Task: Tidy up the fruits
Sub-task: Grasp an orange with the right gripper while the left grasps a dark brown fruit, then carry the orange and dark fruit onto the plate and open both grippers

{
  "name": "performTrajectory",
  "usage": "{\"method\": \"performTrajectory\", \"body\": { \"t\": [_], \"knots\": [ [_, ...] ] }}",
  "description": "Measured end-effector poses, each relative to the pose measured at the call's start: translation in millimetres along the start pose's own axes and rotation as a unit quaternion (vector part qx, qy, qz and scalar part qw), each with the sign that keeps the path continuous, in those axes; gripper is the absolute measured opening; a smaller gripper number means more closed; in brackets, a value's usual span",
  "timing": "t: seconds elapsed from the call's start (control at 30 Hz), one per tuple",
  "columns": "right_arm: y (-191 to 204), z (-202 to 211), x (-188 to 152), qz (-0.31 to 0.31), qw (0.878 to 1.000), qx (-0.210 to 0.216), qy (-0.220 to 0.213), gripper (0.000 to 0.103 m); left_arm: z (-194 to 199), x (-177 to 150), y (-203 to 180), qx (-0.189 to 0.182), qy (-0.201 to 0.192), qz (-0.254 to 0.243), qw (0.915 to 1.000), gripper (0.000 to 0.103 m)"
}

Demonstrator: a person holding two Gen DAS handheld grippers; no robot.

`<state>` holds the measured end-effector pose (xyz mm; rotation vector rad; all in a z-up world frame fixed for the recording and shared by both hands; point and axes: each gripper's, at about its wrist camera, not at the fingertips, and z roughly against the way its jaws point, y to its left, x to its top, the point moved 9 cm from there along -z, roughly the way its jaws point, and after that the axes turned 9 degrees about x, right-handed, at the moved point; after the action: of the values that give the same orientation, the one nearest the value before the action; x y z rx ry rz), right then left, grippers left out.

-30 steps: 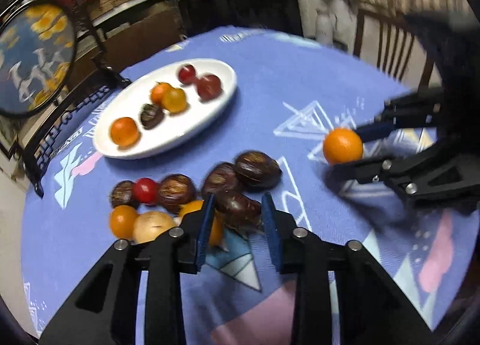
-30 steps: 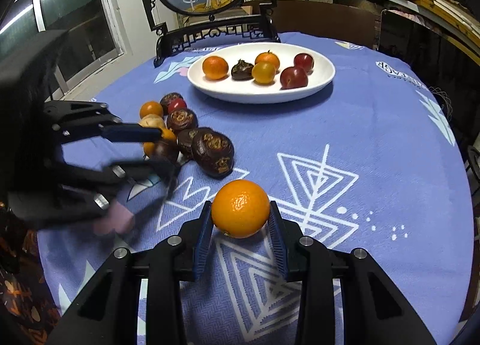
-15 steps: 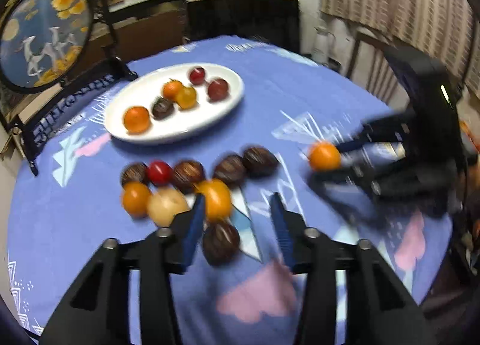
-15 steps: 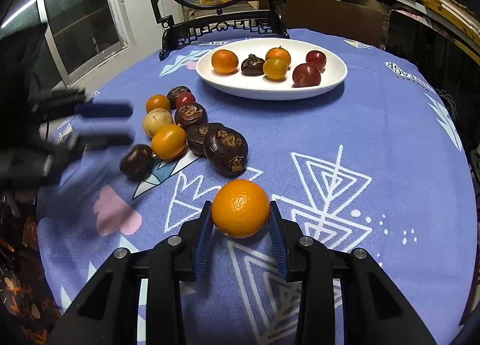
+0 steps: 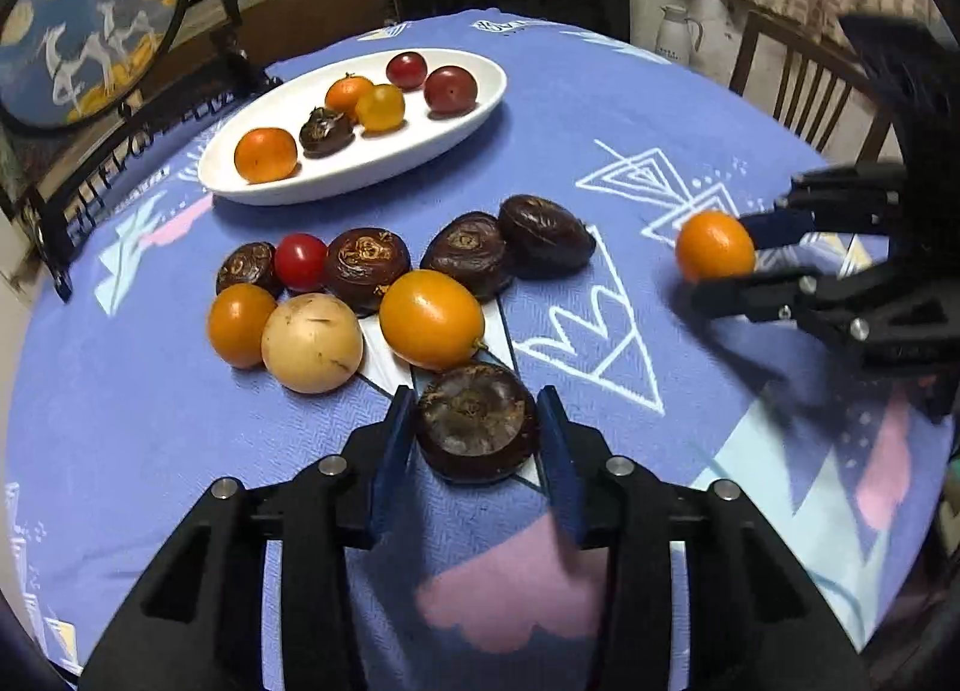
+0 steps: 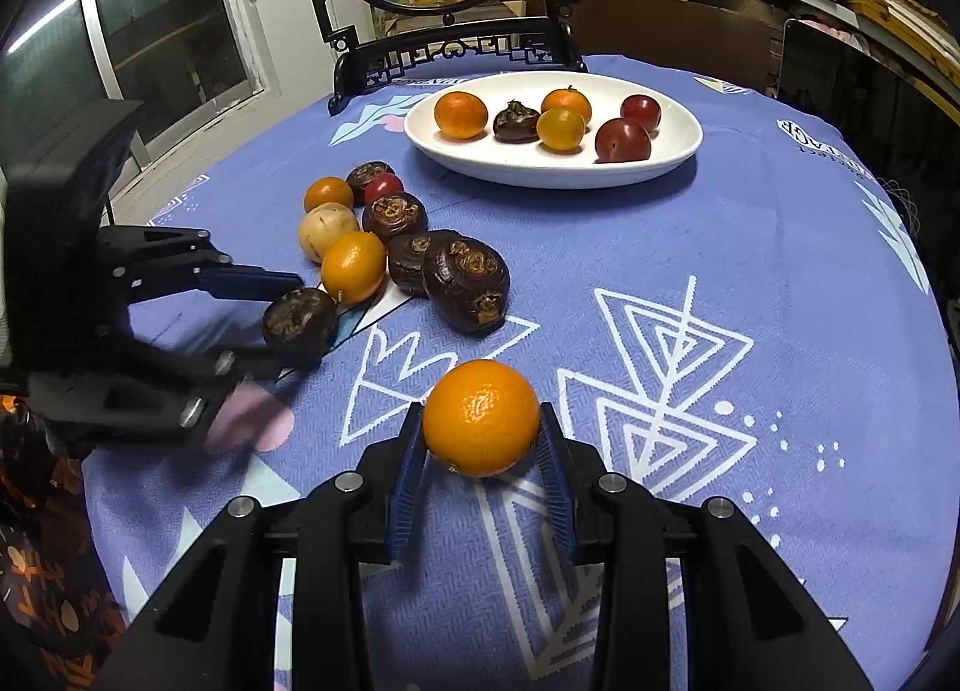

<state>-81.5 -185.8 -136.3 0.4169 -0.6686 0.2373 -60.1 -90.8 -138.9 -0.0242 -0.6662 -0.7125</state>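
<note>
Centrally, one round desk (image 6: 750,247) carries one white plate (image 6: 678,150) at the far side with six fruits; eight loose fruits cluster nearer. Left hand-held gripper (image 5: 477,433) is closing around a dark chestnut-like fruit (image 5: 474,421); right hand-held gripper (image 6: 480,451) clamps one orange (image 6: 480,418).

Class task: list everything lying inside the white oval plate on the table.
The white plate holds six fruits: two oranges, a yellow-orange fruit, a dark brown wrinkled fruit and two red plums. The plate surface beneath each fruit is covered.
</note>
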Motion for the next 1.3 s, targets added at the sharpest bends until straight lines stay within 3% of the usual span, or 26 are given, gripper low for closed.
{"method": "performTrajectory", "body": {
  "t": [0.23, 0.43, 0.6, 0.7, 0.87, 1.07, 1.3],
  "knots": [
    [2.5, 10.9, 17.2, 0.008, 1.0, -0.001, -0.02, 0.037, 36.8, 26.4, 19.4, 0.006, -0.059, 0.025, 0.9979, 0.041],
    [7.4, 40.7, 86.9, 0.039, 0.995, -0.016, -0.088, 0.036, 57.8, 87.8, 64.2, 0.045, -0.108, 0.074, 0.9904, 0.041],
    [-2.1, 54.0, 152.7, 0.028, 0.989, -0.014, -0.145, 0.036, 50.4, 138.7, 96.5, 0.07, -0.129, 0.117, 0.9822, 0.04],
    [-15.4, 49.3, 185.1, 0.006, 0.985, -0.007, -0.171, 0.036, 33.8, 160.2, 112.0, 0.081, -0.128, 0.139, 0.9787, 0.041],
    [-38.3, 21.1, 217.8, -0.021, 0.984, -0.013, -0.177, 0.037, -10.7, 181.1, 128.0, 0.088, -0.105, 0.163, 0.9771, 0.041],
    [-57.4, -12.3, 227.5, -0.037, 0.984, -0.027, -0.171, 0.037, -49.2, 178.5, 131.0, 0.086, -0.087, 0.164, 0.9788, 0.041],
    [-77.7, -44.0, 220.3, -0.052, 0.987, -0.034, -0.149, 0.037, -69.0, 170.9, 136.6, 0.109, -0.071, 0.154, 0.9794, 0.041]
  ]
}}
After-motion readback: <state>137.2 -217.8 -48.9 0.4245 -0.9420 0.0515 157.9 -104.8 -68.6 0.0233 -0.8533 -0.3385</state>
